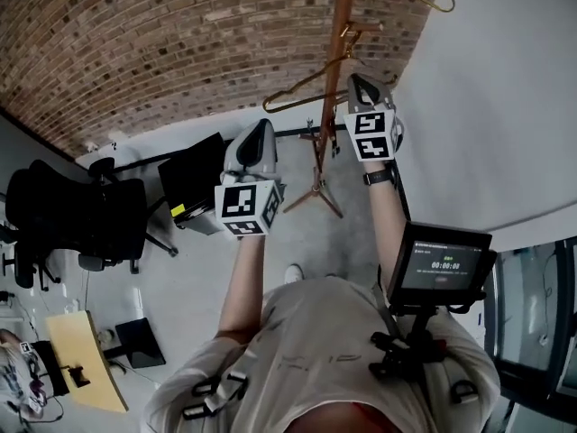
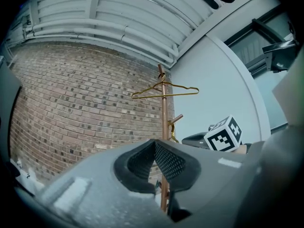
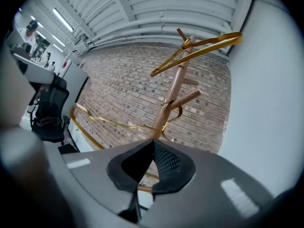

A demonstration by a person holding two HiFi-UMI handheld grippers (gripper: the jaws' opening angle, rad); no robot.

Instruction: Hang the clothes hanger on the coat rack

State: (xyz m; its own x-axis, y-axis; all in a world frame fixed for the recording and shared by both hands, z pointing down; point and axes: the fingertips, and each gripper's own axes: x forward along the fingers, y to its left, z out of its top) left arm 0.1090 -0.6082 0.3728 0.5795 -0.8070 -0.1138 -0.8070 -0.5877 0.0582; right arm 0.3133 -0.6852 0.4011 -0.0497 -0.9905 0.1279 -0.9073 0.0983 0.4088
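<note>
Right tool has its jaws pressed together. The thin gold wire of the clothes hanger crosses at the lower edge of the pads, seemingly pinched there. How much of the wire sits between the pads is hard to make out. That hanger's hook curls round a low peg of the copper-coloured coat rack. Its frame slants away from the pole toward the tool rather than hanging straight down. Part of its lower bar is hidden behind the tool's grey body.

A second hanger, also gold wire, sits on the top of the rack, well above the first.

Left tool is closed on nothing. It is raised beside the right one and faces the pole. In the head view the top of the rack is cut off by the upper edge of the picture. Its splayed feet stand on the floor near the corner where the brick wall meets a plain white wall.
</note>
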